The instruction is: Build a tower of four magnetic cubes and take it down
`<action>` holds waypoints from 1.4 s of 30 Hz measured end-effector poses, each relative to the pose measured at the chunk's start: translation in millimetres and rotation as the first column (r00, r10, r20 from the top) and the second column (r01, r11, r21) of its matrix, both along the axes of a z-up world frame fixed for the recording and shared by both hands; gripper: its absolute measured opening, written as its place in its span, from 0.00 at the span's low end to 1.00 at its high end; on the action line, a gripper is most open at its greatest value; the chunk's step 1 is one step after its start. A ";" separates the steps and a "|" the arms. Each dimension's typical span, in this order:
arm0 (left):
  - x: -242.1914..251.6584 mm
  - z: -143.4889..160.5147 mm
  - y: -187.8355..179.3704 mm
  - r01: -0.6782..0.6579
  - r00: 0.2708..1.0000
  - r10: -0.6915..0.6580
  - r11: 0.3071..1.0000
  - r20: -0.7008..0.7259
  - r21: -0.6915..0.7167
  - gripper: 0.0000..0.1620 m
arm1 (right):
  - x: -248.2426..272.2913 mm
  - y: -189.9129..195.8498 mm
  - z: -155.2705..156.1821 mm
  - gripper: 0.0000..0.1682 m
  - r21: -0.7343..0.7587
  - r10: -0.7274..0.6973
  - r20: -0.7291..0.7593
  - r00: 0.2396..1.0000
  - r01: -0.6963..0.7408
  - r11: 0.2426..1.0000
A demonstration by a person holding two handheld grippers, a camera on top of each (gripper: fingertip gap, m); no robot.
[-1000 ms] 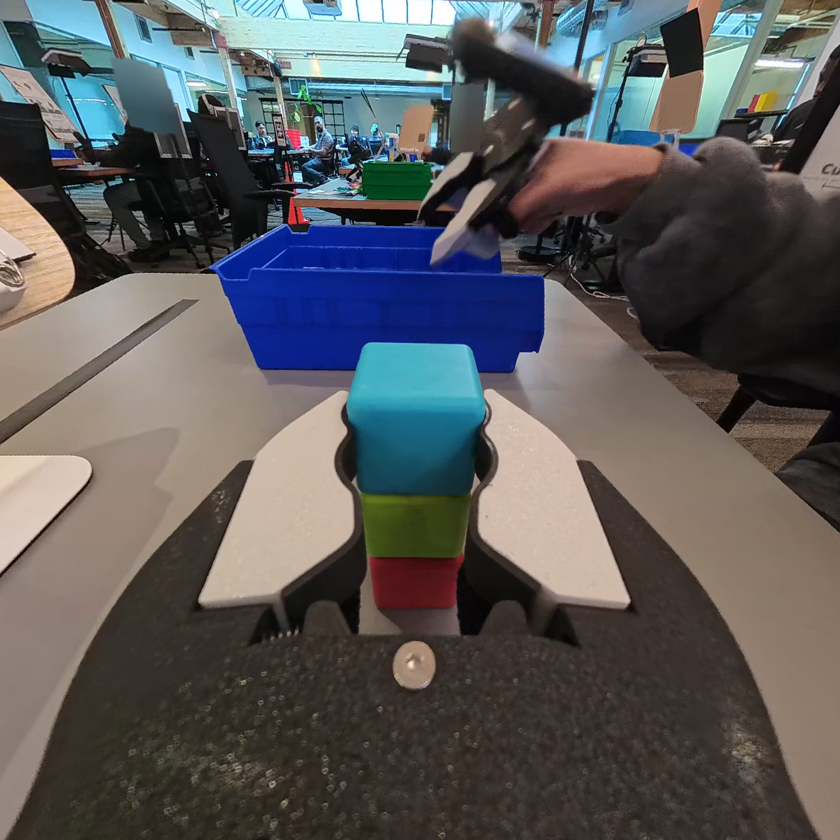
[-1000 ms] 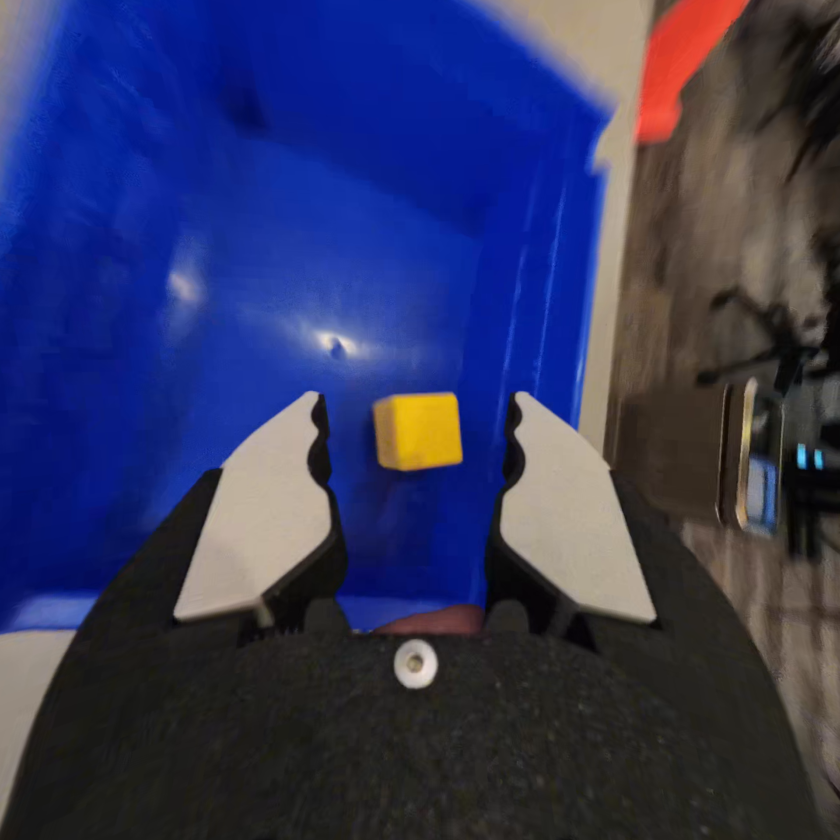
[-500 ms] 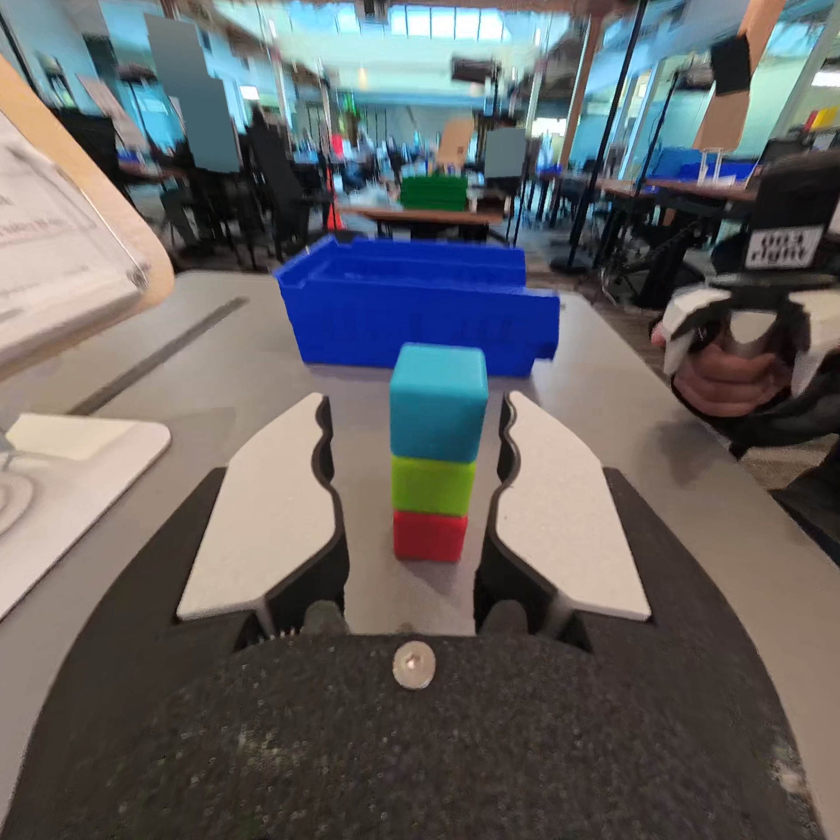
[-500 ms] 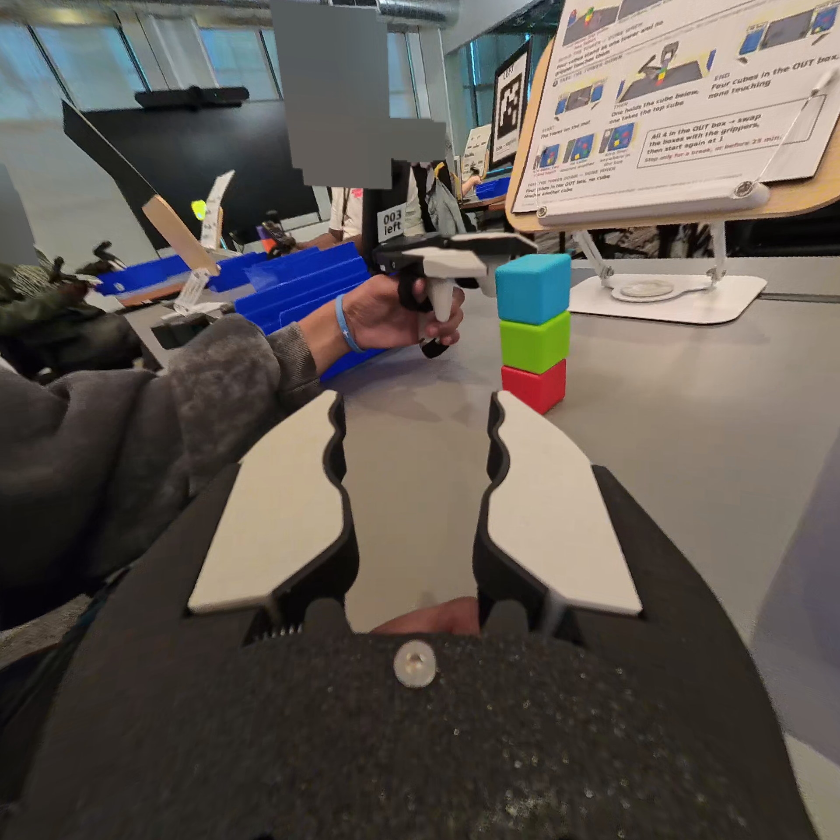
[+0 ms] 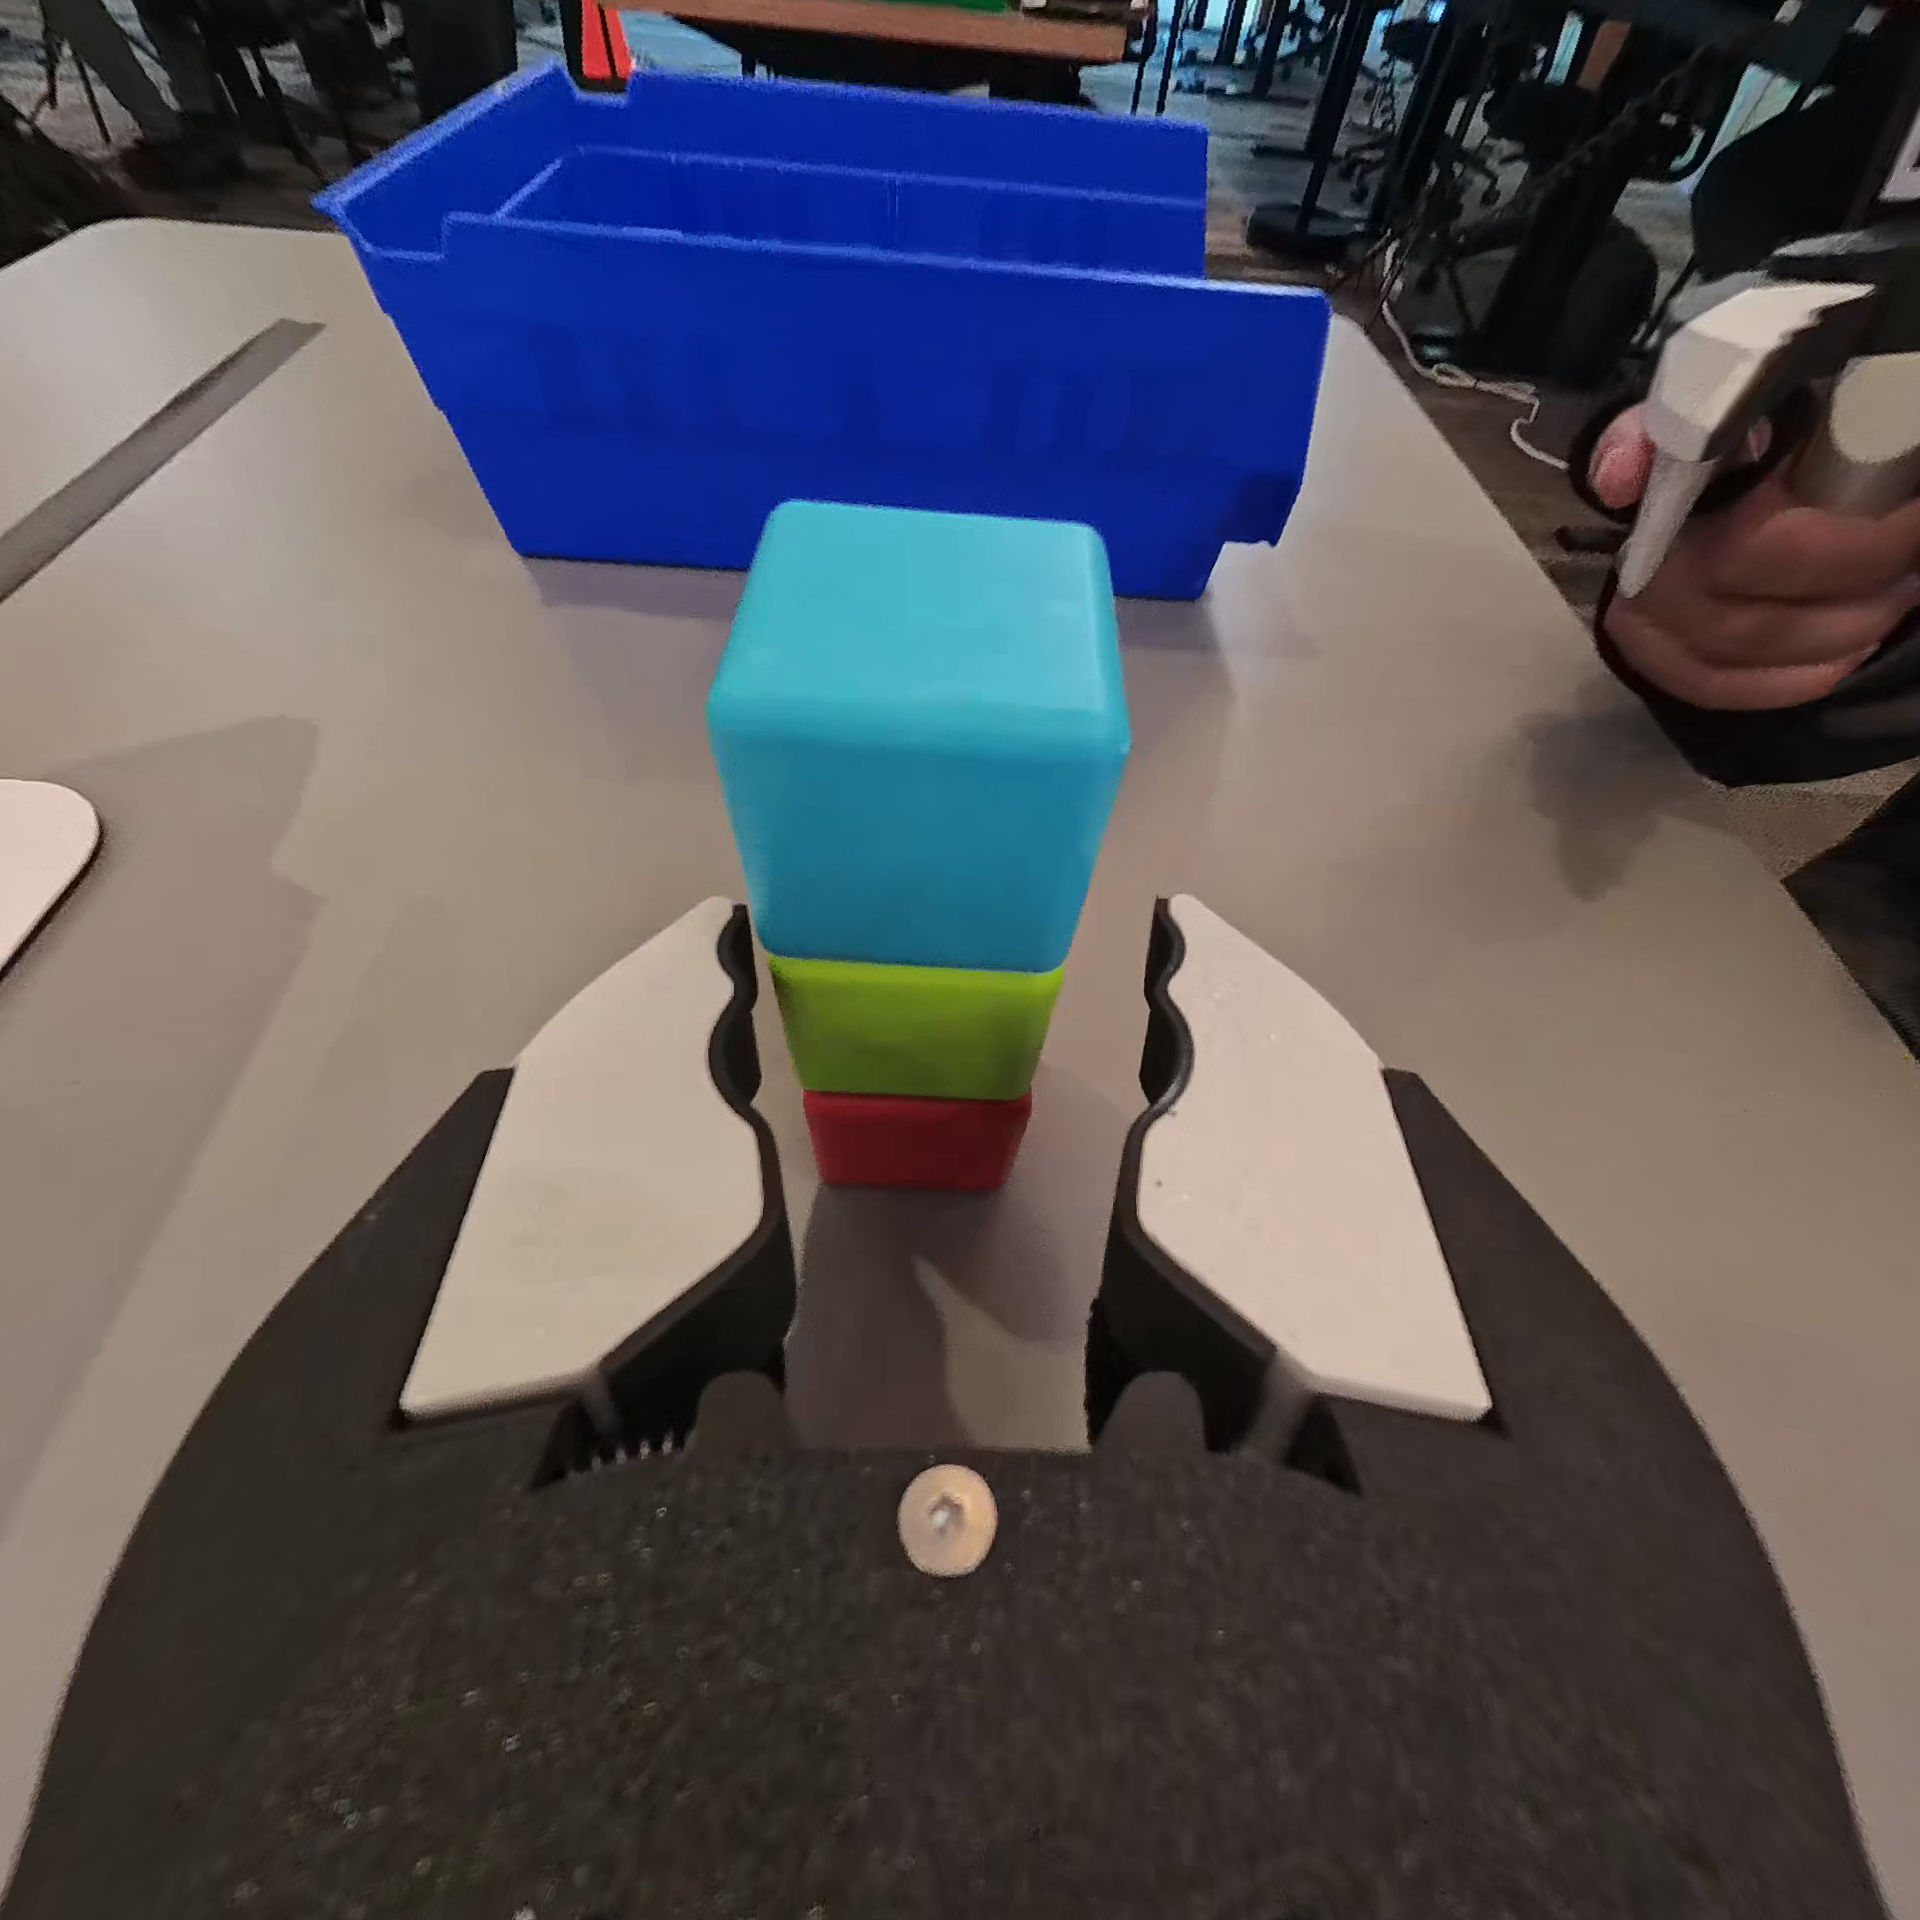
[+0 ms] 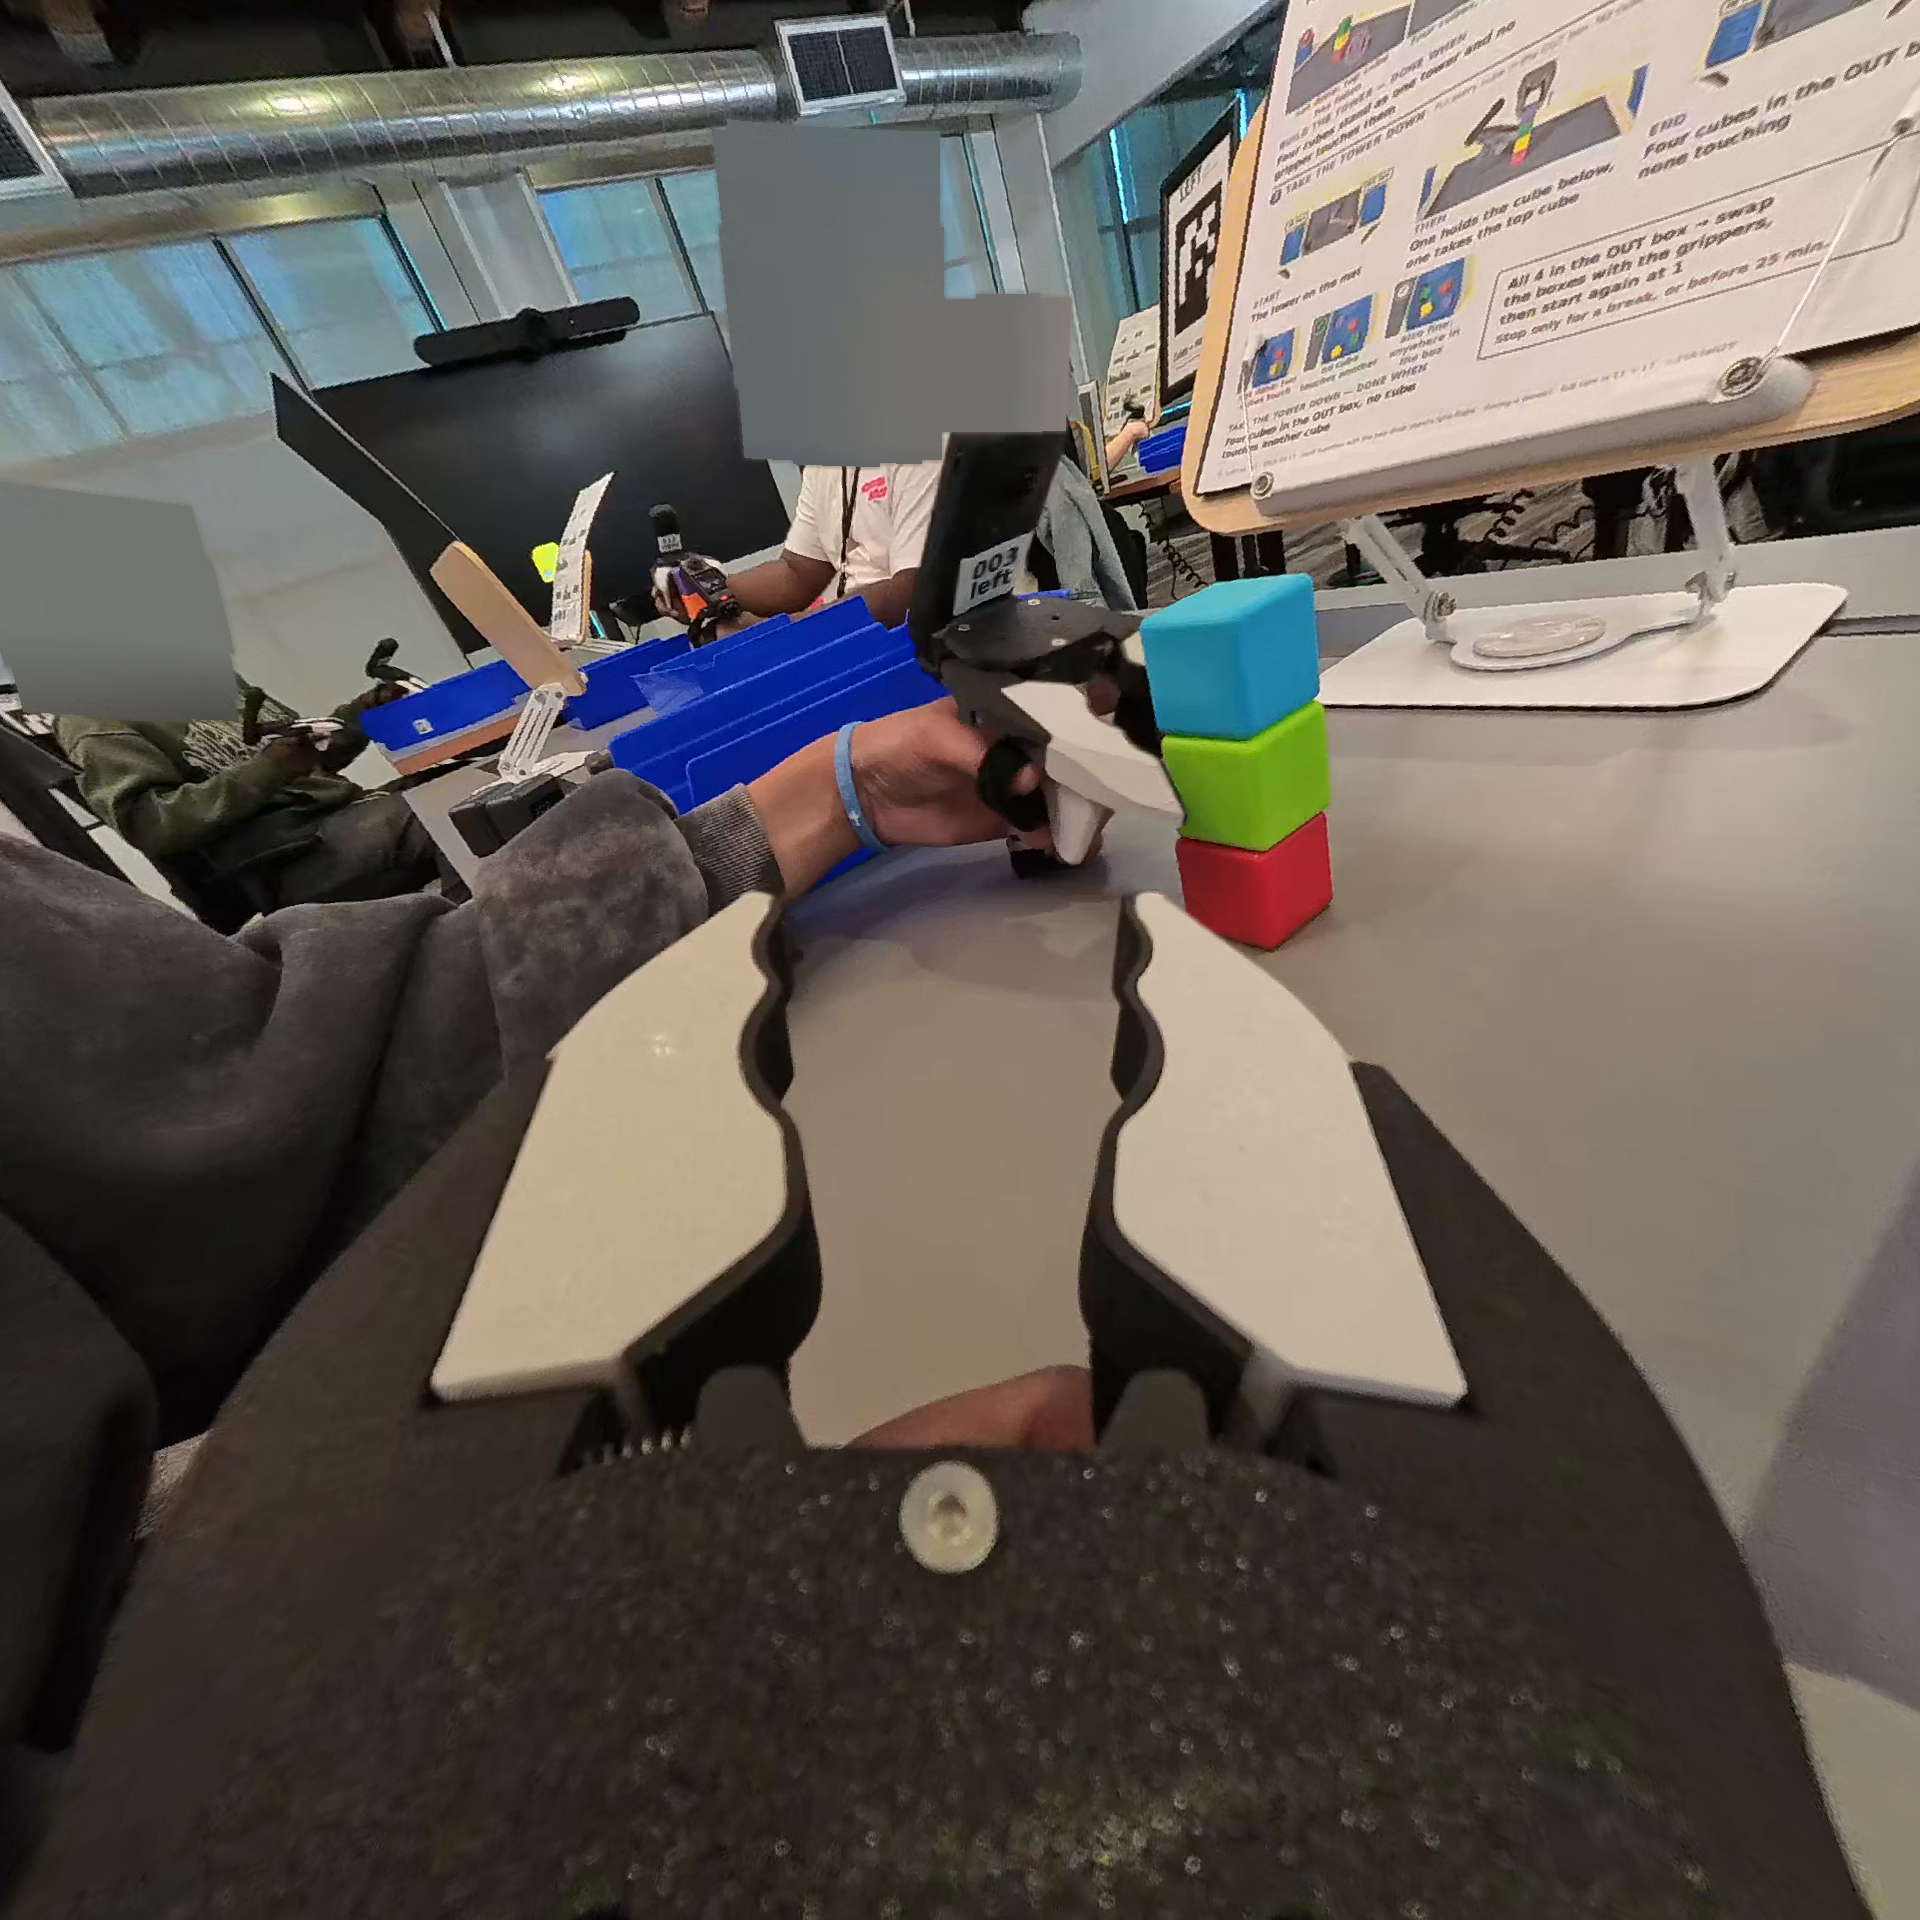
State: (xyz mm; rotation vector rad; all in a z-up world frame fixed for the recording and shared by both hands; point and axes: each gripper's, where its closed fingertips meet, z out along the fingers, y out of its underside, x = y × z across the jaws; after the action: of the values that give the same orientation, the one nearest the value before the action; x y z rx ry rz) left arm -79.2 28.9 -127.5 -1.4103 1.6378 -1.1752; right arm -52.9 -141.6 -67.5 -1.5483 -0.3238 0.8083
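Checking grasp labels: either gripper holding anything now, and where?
Nothing held. Left gripper jaws open astride the green cube, not clamping; right gripper open, empty.

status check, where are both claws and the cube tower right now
Left claw open, straddling the green cube, no grip. Right claw open, empty, off to the side. Tower: red cube, green, blue cube, standing upright. Nothing in the way.

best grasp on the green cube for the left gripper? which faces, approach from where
Take the green cube by its two bare side faces, probably coming in level from the near side, where the open left gripper already straddles it. Its top is covered by the light blue cube and its bottom by the red cube, so a top-down grasp is blocked.
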 end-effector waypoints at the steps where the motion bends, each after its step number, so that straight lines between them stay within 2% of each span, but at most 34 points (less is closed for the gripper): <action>1: 1.1 -2.4 0.4 -0.004 1.000 0.004 1.000 -0.015 0.003 0.44 | -1.1 -0.2 -0.9 0.36 0.000 0.002 0.005 1.000 -0.002 1.000; 3: 3.9 -6.6 1.7 -0.013 0.999 0.013 1.000 -0.044 0.002 0.39 | -3.7 -0.4 -2.9 0.35 0.001 0.004 0.022 1.000 -0.005 1.000; 4: 5.3 -9.2 2.7 -0.020 0.998 0.020 1.000 -0.062 0.001 0.33 | -5.3 0.1 -4.6 0.35 -0.004 0.008 0.031 0.999 -0.008 1.000; 11: 5.2 -10.4 -2.4 0.016 0.997 -0.016 1.000 -0.071 -0.002 0.32 | 1.2 19.1 -11.6 0.36 -0.035 -0.023 0.067 0.997 0.025 0.999; 16: -0.8 -10.6 -9.0 0.064 0.996 -0.063 0.998 -0.070 0.009 0.32 | 8.3 70.7 -4.0 0.38 -0.030 -0.009 0.199 0.980 0.015 0.999; 23: -7.6 -10.8 -13.6 0.098 0.993 -0.098 0.995 -0.071 0.003 0.32 | -35.0 155.2 -8.2 0.44 -0.035 0.143 0.356 0.923 -0.140 0.990; 26: -7.4 -10.8 -13.7 0.099 0.993 -0.099 0.995 -0.072 0.003 0.32 | -50.2 169.8 -13.1 0.45 -0.058 0.250 0.372 0.894 -0.246 0.967; 27: -7.5 -10.9 -13.8 0.100 0.992 -0.099 0.995 -0.072 0.003 0.32 | -54.9 171.2 -14.7 0.44 -0.066 0.287 0.367 0.885 -0.283 0.957; 30: -7.4 -11.0 -14.2 0.101 0.992 -0.100 0.995 -0.072 0.007 0.32 | -62.3 174.9 -19.3 0.32 -0.065 0.337 0.370 0.866 -0.338 0.939; 35: -8.0 -11.2 -16.0 0.110 0.992 -0.109 0.994 -0.071 0.014 0.32 | -63.3 174.6 -15.1 0.30 -0.034 0.351 0.299 0.887 -0.358 0.933; 37: -7.9 -11.4 -16.1 0.110 0.991 -0.109 0.994 -0.073 0.013 0.32 | -59.2 173.4 1.0 0.30 0.022 0.336 0.203 0.920 -0.347 0.938; 39: -7.9 -11.4 -15.9 0.110 0.991 -0.109 0.994 -0.073 0.010 0.32 | -48.5 171.4 29.9 0.30 0.084 0.296 0.123 0.947 -0.307 0.948; 42: -7.7 -11.3 -15.5 0.106 0.992 -0.105 0.994 -0.073 0.012 0.32 | -37.7 151.1 82.2 0.30 0.165 0.201 0.158 0.967 -0.227 0.960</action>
State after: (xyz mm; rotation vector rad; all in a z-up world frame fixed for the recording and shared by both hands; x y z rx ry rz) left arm -86.9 13.4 -138.8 -1.3850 1.7875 -1.1793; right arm -90.6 9.5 14.7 -1.4153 -0.6609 0.8146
